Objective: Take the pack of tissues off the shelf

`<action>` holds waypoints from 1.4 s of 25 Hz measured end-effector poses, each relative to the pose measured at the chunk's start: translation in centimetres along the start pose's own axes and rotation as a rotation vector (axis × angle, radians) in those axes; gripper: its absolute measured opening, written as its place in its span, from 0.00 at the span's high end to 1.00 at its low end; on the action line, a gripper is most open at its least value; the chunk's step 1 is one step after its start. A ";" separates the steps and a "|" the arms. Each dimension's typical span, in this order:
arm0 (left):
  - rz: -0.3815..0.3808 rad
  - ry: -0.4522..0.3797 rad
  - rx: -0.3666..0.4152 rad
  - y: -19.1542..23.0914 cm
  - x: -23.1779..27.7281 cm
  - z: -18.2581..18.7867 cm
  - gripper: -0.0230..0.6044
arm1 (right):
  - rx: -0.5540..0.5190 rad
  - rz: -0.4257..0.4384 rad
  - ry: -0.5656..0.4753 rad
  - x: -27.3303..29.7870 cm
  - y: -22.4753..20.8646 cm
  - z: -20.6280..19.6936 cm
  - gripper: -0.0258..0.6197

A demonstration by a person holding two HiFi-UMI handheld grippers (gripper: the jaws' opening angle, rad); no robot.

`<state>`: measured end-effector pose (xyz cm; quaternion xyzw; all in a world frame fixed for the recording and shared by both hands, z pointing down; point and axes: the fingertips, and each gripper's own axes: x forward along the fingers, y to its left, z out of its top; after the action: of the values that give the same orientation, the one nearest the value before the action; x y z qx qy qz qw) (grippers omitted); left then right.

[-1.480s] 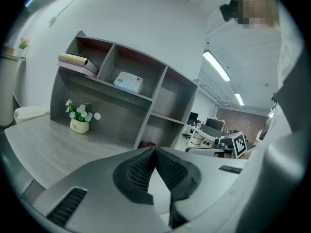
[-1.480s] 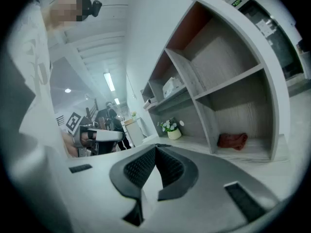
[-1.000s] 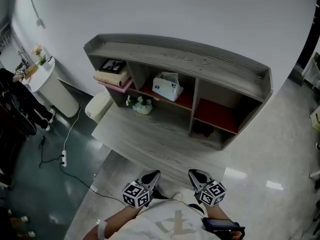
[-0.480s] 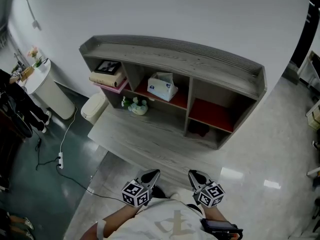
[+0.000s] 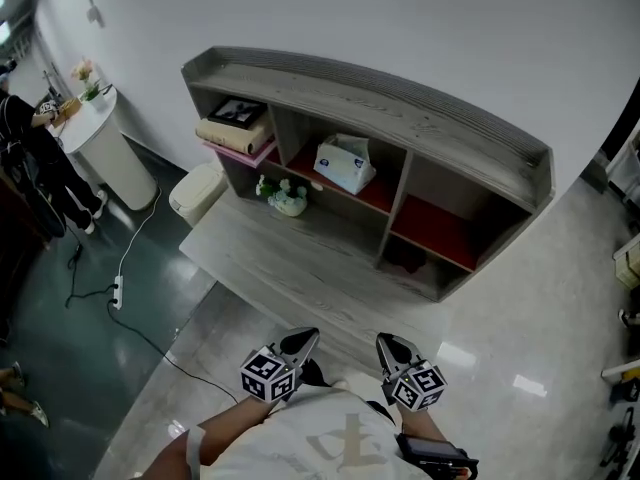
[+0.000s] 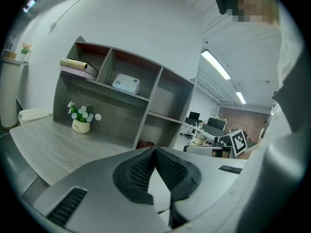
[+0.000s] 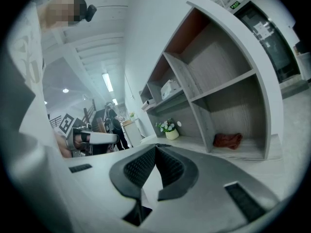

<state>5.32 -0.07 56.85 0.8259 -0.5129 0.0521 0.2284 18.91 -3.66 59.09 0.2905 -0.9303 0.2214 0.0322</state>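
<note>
Close to the person's body, the left tongs (image 5: pixel 301 340) and right tongs (image 5: pixel 394 346) are each pressed together with nothing between them, short of the desk (image 5: pixel 300 268). A small flower pot (image 5: pixel 286 198) stands on the desk in the lower opening of the shelf (image 5: pixel 430 118). The pack of tissues (image 5: pixel 345 163) sits in the shelf's upper middle compartment, right of the books (image 5: pixel 236 133).
</note>
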 end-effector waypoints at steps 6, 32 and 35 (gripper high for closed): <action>0.017 -0.015 0.001 0.8 -0.3 0.4 0.94 | -0.007 0.015 0.005 1.0 0.2 0.1 0.95; 0.109 -0.058 -0.044 8.4 -2.4 2.6 0.94 | -0.038 0.067 0.023 9.4 0.5 2.8 0.95; 0.097 -0.063 -0.040 9.6 -2.3 3.4 0.94 | -0.042 0.051 0.016 10.5 0.4 3.4 0.95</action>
<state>-4.65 -3.20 56.25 0.7965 -0.5602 0.0268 0.2261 10.21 -10.33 57.86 0.2639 -0.9416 0.2051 0.0402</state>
